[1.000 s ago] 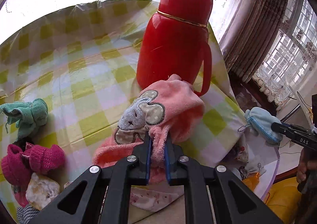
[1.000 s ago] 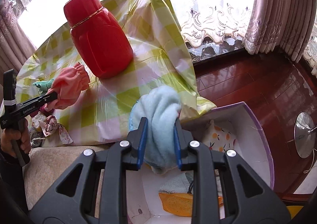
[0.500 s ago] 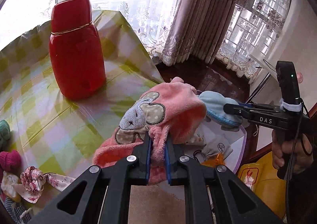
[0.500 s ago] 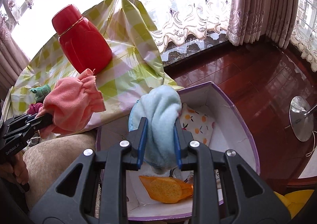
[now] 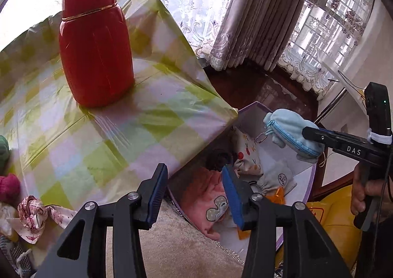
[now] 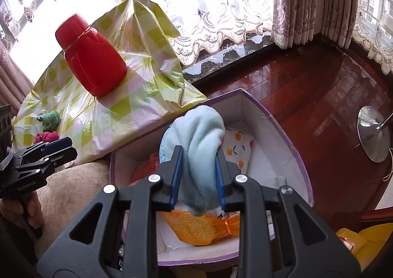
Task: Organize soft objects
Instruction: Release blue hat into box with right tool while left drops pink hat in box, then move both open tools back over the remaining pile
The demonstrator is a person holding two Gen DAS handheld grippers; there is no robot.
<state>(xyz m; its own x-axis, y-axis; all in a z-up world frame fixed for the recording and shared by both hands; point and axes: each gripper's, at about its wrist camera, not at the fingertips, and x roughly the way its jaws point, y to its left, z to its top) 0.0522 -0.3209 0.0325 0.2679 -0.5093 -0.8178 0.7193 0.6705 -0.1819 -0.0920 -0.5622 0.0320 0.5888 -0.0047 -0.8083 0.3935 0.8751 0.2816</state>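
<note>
My left gripper (image 5: 196, 194) is open and empty above the near corner of the purple-rimmed box (image 5: 255, 107). The pink plush item with the elephant patch (image 5: 208, 201) lies inside the box below it. My right gripper (image 6: 197, 179) is shut on a light blue fleece zip pouch (image 6: 201, 145) and holds it over the box (image 6: 285, 135); the pouch also shows in the left wrist view (image 5: 292, 134). Inside the box lie an orange pouch (image 6: 199, 227), a fruit-print fabric piece (image 6: 237, 146) and a small grey pouch (image 5: 276, 181).
A red thermos (image 5: 94, 44) stands on the table with the green-checked cloth (image 5: 73, 150). Soft items stay at the table's left: green (image 6: 50, 119), magenta (image 5: 8, 187) and a floral cloth (image 5: 34, 214). A beige cushion (image 5: 186, 251) lies beside the box. A metal stand base (image 6: 373, 134) is on the wood floor.
My left gripper opened and let go of the pink plush item, which now lies in the box. My right gripper moved further over the box with the blue pouch still held.
</note>
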